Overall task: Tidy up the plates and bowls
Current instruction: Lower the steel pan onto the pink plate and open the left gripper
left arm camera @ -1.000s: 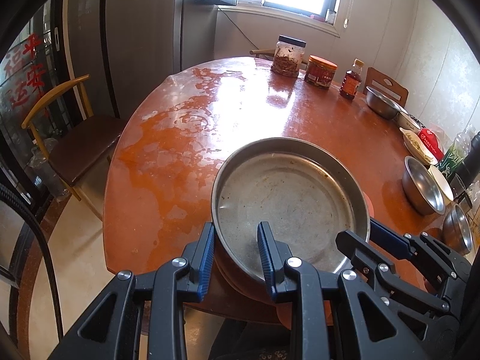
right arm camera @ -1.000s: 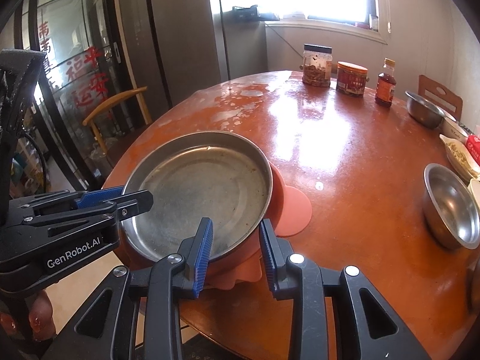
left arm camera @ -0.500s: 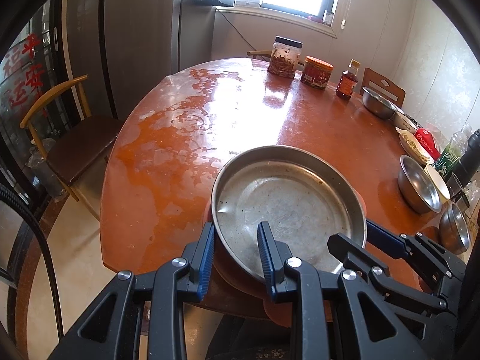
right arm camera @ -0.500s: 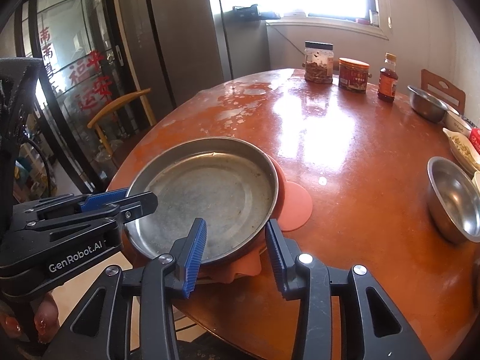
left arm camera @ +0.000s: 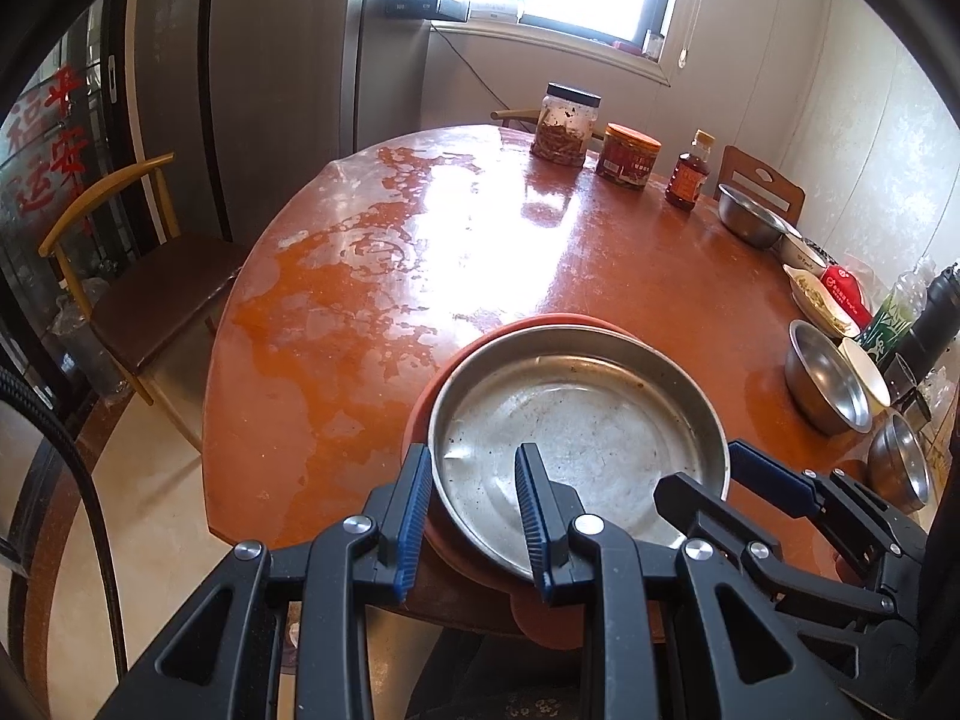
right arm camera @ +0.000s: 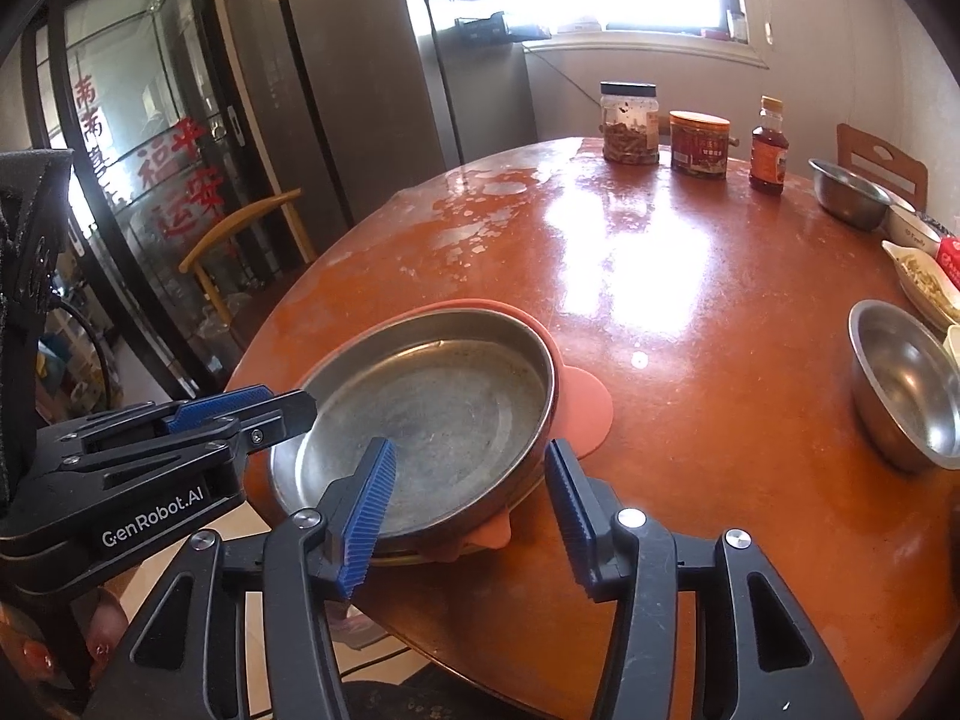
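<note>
Steel pan (left arm camera: 579,438) on a pink silicone mat (right arm camera: 585,405) at the near edge of the round desk (left arm camera: 480,252).
The left hand-held gripper (left arm camera: 474,510) is clamped on the pan's near rim. The right hand-held gripper (right arm camera: 468,498) has just been opening; its fingers straddle the rim without pressing it. Three steel bowls (left arm camera: 828,384) stand along the desk's right side.
</note>
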`<state>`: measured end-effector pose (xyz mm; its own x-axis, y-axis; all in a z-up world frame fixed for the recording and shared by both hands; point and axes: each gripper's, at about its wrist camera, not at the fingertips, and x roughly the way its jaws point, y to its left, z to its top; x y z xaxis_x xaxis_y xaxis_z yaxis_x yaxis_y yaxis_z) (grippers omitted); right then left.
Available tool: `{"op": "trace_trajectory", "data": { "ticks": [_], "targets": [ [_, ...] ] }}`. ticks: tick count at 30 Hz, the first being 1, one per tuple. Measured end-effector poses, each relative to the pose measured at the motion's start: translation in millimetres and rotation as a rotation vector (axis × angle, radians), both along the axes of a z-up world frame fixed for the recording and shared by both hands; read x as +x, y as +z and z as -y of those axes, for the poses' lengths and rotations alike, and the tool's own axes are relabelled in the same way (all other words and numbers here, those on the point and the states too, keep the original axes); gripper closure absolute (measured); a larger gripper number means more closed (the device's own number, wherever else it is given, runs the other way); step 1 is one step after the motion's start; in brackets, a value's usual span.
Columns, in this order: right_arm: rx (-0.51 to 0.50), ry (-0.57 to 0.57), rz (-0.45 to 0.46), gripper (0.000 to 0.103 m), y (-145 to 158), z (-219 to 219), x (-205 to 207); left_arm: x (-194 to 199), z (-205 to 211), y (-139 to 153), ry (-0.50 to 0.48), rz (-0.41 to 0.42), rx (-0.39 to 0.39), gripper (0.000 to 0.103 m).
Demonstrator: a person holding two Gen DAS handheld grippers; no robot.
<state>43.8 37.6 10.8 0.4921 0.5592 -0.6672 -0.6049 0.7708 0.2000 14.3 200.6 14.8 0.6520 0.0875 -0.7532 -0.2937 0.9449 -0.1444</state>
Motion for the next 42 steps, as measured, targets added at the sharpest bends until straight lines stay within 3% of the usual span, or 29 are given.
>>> {"op": "trace_trajectory", "data": {
  "ticks": [24, 32, 42],
  "targets": [
    [0.102, -0.114, 0.05, 0.04, 30, 64, 3, -6, 43, 29, -0.021, 0.043, 0.058, 0.065],
    [0.138, -0.155, 0.055, 0.039, 37, 92, 3, -5, 66, 38, -0.051, 0.045, 0.076, 0.058],
    [0.178, -0.23, 0.057, 0.035, 44, 137, 6, 2, 100, 48, -0.103, 0.051, 0.09, 0.057]
  ]
}}
